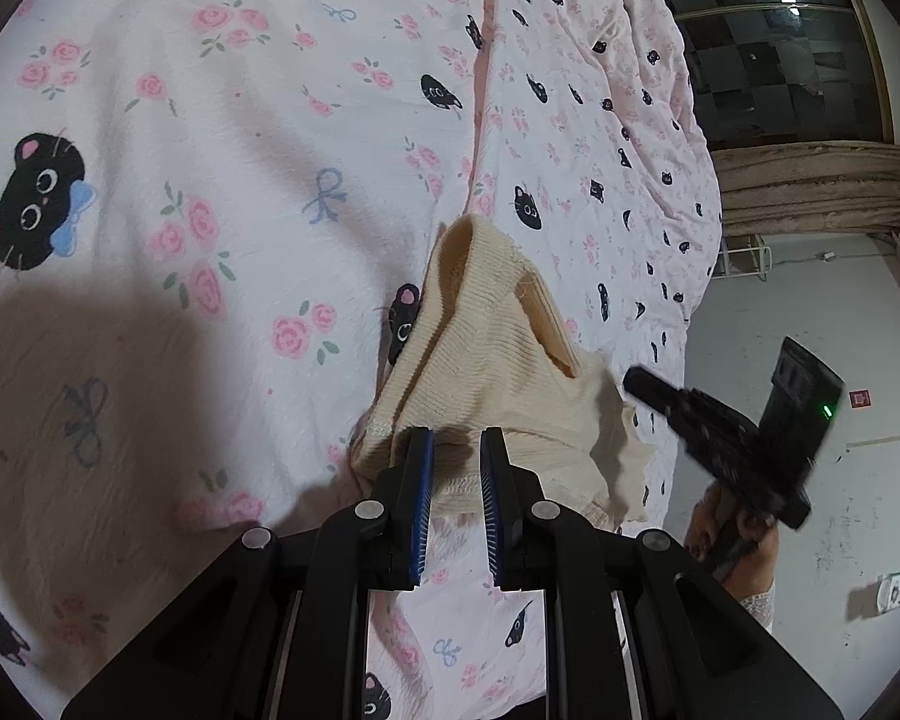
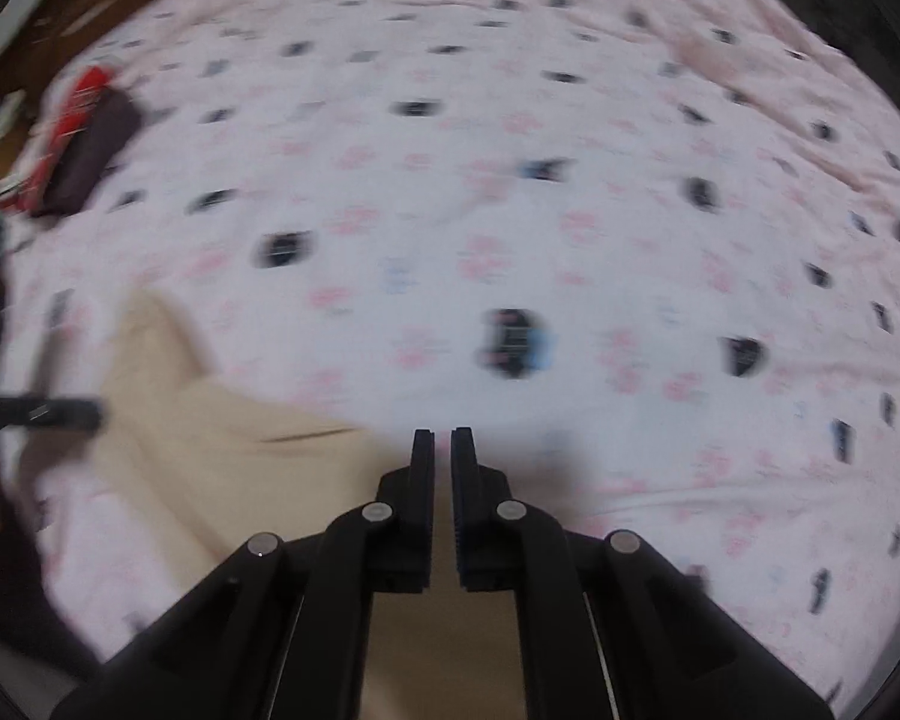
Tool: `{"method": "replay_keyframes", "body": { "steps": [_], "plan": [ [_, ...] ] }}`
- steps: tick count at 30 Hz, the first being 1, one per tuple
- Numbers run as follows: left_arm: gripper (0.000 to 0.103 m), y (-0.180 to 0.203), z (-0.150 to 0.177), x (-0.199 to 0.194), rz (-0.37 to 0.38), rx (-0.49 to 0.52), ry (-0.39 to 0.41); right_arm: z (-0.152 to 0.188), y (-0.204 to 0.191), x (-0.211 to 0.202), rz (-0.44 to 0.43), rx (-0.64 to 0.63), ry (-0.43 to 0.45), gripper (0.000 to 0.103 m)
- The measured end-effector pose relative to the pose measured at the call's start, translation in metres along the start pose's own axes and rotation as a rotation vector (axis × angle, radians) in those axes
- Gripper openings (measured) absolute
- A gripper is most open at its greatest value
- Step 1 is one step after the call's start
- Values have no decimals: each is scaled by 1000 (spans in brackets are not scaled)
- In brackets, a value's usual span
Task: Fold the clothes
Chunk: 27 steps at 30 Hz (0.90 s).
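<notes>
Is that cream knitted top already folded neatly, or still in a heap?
Still in a heap: the cream knitted top lies bunched and creased on the bedsheet, its ribbed opening gaping.

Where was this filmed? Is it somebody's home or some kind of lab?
Most likely a bedroom in a home. A bed is spread with a pink sheet printed with cats and roses, a cream knitted garment lies on it, and a curtained window is dark outside.

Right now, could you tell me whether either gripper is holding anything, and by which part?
Neither holds anything. The left gripper stands open over the cream ribbed knit garment without pinching it. The right gripper is nearly closed on nothing.
</notes>
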<state>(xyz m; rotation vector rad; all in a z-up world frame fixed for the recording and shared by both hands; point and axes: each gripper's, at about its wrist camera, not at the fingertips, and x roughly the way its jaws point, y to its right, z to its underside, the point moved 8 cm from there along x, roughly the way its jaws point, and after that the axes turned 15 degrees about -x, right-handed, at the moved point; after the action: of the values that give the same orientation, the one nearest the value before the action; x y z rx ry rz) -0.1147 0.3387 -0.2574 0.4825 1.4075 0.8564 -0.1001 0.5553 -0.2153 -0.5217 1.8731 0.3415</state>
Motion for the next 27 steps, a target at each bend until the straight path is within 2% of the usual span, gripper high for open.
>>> {"method": "replay_keyframes", "body": {
  "steps": [2, 4, 6, 8, 11, 14, 16, 17, 18, 20, 23, 27],
  "plan": [
    [13, 0, 1, 0, -6, 0, 0, -5, -28, 3, -62, -70, -10, 7],
    [13, 0, 3, -1, -9, 3, 3, -11, -50, 15, -75, -129, -44, 7],
    [13, -1, 3, -1, -12, 5, 5, -18, -61, 28, -82, -131, -63, 7],
    [13, -2, 4, -2, -12, 7, 5, -30, -60, 40, -88, -82, -54, 7],
    [13, -3, 3, -3, -10, 4, 1, -40, -35, 54, -50, 66, -28, 7],
    [13, -4, 3, -4, -5, 2, -1, -41, -7, 41, 1, 172, 48, 7],
    [13, -4, 3, -4, 2, 3, -5, -35, 2, 20, -9, 211, 124, 8],
    [13, -3, 3, -4, 0, 10, -6, -32, 1, 8, -25, 213, 161, 14],
    [13, -2, 4, -5, -2, 18, -6, -27, -4, -5, -37, 207, 195, 28],
    [13, 0, 4, -7, -4, 33, 0, -13, -20, -26, -49, 179, 246, 45],
    [13, 1, 5, -8, 1, 35, 5, 17, -48, -43, -49, 133, 258, 46],
    [13, 0, 5, -6, 1, 26, 9, 55, -79, -40, -49, 117, 225, 46]
  ]
}}
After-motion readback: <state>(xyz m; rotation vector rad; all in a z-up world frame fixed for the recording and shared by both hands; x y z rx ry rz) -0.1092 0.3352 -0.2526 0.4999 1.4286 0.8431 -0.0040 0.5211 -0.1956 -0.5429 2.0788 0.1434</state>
